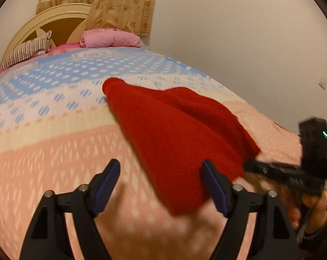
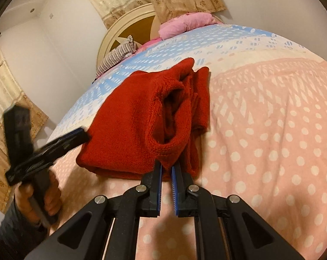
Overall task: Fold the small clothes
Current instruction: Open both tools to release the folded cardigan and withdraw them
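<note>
A red knitted garment lies partly folded on the bed, its collar opening facing the right wrist camera. My right gripper is shut on the garment's near collar edge. In the left wrist view the garment stretches from the bed toward the right gripper, which pinches its corner. My left gripper is open and empty just above the bed, its right finger beside the garment's near edge. The left gripper also shows at the left of the right wrist view, close to the garment's left side.
The bed has a pink dotted and blue patterned cover. A striped pillow and a pink folded quilt lie by the cream headboard. Curtains hang behind. A white wall stands on the right.
</note>
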`<state>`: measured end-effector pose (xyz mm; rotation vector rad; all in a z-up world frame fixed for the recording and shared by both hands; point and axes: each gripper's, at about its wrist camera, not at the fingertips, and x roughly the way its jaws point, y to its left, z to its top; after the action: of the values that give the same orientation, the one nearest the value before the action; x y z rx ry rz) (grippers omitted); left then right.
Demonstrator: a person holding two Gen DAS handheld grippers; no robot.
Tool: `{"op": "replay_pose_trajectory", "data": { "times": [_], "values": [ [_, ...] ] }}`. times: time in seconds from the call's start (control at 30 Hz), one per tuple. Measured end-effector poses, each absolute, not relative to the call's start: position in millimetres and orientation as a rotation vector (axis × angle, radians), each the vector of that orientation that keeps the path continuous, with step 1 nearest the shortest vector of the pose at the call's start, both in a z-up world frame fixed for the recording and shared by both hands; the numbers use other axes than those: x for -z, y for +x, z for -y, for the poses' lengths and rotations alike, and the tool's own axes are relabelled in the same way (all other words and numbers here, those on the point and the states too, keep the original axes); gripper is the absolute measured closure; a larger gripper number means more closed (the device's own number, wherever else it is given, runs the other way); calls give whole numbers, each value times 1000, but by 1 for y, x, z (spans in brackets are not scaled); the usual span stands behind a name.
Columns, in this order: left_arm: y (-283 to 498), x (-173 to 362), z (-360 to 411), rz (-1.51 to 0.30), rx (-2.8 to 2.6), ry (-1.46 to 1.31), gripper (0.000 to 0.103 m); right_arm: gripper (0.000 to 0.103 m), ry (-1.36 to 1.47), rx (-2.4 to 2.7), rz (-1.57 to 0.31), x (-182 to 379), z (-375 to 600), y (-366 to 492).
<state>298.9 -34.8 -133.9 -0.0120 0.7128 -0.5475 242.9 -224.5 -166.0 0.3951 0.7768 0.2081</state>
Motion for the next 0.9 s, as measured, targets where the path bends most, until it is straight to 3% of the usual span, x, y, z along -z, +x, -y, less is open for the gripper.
{"op": "replay_pose_trajectory", "data": {
  "times": [0.13, 0.4, 0.53, 0.9],
  "values": [
    [276, 141, 38, -735, 557, 36, 11, 95, 383, -200, -788, 167, 223, 245],
    [301, 162, 63, -836, 414, 145, 11, 95, 384, -197, -796, 168, 222, 247],
    [310, 168, 35, -897, 282, 31, 0, 95, 385, -197, -798, 168, 222, 248],
    [289, 171, -4, -913, 177, -18, 1, 95, 397, -185, -807, 169, 225, 248]
  ]
}}
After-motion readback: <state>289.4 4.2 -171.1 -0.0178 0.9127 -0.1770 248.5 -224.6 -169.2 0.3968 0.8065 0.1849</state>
